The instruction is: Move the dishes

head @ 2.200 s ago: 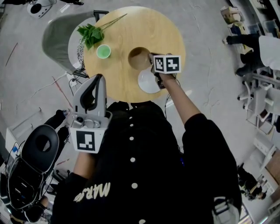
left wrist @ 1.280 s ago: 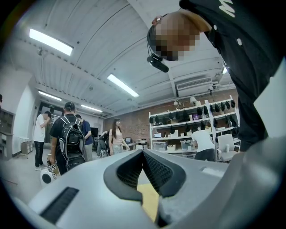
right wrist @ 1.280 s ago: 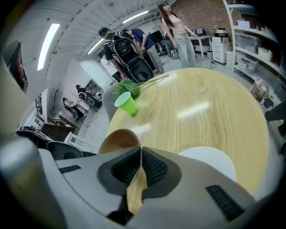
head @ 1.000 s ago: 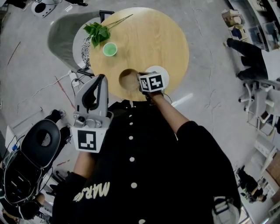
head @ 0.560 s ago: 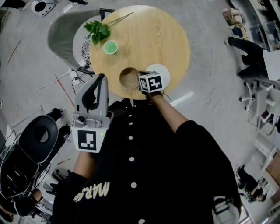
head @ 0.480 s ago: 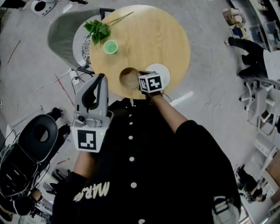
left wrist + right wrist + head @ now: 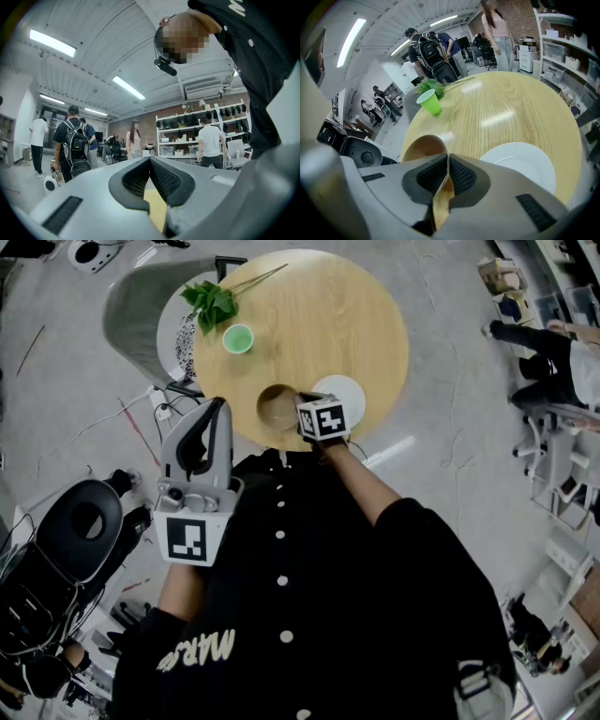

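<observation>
White lettering on the person's black shirt is only partly legible and begins "MAR". The tan bowl, smooth, round and empty, has come from the middle of the round table to its near edge, just left of the white plate. The right gripper pinches the bowl's rim. The left gripper is clenched on nothing, off the near edge.
</observation>
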A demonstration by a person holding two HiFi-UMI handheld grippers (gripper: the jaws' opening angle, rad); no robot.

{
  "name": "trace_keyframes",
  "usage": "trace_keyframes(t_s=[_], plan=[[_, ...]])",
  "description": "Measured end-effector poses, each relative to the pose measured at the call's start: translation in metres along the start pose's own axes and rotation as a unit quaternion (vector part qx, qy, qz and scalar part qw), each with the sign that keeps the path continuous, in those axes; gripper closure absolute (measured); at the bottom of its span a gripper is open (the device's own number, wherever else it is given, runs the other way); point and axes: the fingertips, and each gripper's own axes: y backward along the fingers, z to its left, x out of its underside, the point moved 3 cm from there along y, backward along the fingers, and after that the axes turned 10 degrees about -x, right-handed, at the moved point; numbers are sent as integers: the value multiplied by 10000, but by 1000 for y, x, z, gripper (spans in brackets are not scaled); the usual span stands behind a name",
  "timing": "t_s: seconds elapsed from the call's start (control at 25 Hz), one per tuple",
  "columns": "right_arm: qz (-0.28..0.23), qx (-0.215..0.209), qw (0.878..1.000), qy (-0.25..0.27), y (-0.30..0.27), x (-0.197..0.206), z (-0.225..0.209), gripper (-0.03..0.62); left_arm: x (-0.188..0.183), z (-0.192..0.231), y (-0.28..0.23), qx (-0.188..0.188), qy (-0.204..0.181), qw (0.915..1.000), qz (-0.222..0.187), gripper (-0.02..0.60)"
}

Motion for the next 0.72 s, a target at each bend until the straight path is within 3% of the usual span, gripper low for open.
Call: trace_keyframes(t_s=[0.48,0.72], plan=[[-5,9,10000,37,2,0,-1,564,-5,-2,0,43,-32,9999,-96,578],[-385,71,9988,303,20,-16,2,535,-10,4,2,-9,-27,9999,-150,578]])
